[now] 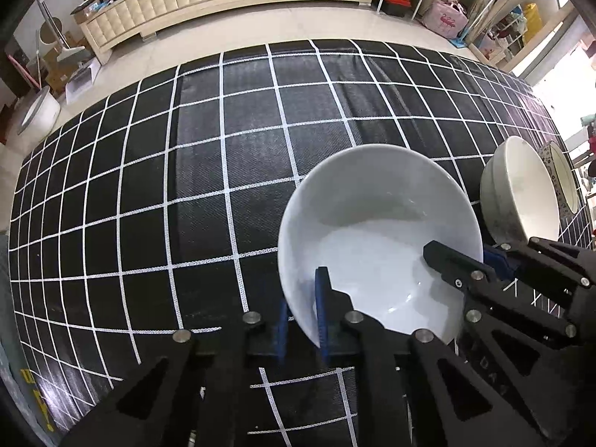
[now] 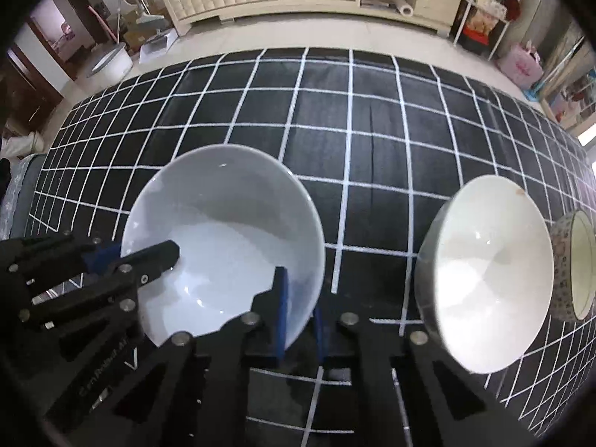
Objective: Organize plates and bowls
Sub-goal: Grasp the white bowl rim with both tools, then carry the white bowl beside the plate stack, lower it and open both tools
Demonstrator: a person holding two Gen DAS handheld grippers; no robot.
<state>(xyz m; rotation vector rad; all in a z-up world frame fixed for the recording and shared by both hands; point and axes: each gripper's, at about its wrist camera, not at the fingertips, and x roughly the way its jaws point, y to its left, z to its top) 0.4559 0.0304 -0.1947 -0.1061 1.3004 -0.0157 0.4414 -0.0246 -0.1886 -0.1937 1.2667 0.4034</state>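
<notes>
White glazed ceramic bowl sits on the black, white-gridded counter, gripped from both sides. Left gripper jaws are clamped on its near-left rim; right gripper jaws are clamped on its near-right rim. Cream bowl and patterned bowl stand further right.
</notes>
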